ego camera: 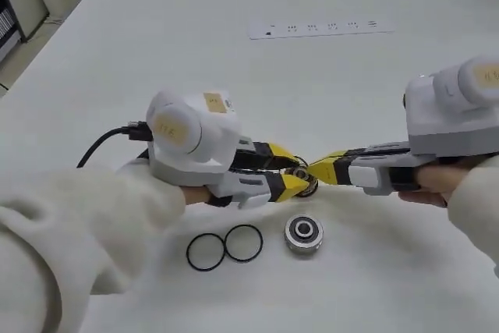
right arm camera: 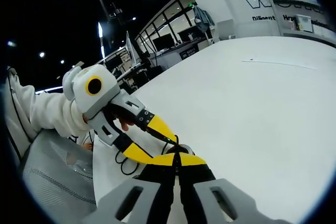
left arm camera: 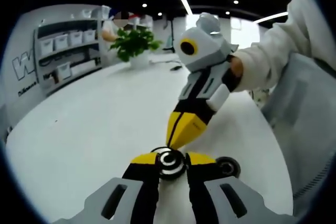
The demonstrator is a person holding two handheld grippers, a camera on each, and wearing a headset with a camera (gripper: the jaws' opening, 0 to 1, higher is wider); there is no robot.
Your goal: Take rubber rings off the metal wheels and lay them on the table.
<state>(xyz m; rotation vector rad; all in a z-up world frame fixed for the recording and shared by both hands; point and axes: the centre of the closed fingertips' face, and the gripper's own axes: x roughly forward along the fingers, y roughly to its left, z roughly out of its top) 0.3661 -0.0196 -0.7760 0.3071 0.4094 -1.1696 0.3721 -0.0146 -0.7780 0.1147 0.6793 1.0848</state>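
Observation:
My left gripper [ego camera: 299, 178] [left arm camera: 169, 159] is shut on a small metal wheel [ego camera: 306, 184] [left arm camera: 169, 163], held just above the white table [ego camera: 234, 60]. From the right, my right gripper [ego camera: 314, 171] [right arm camera: 176, 157] meets it, its yellow jaws pressed together on the thin black rubber ring [right arm camera: 175, 140] at the wheel's rim. A second metal wheel [ego camera: 303, 234] [left arm camera: 227, 167] lies flat on the table just below the grippers. Two loose black rubber rings [ego camera: 206, 252] [ego camera: 243, 242] lie side by side to its left.
A white power strip [ego camera: 320, 29] lies at the far side of the table. A black cable [ego camera: 101, 146] trails left from the left gripper. Shelves with bins [left arm camera: 63, 51] and a potted plant [left arm camera: 135, 43] stand beyond the table.

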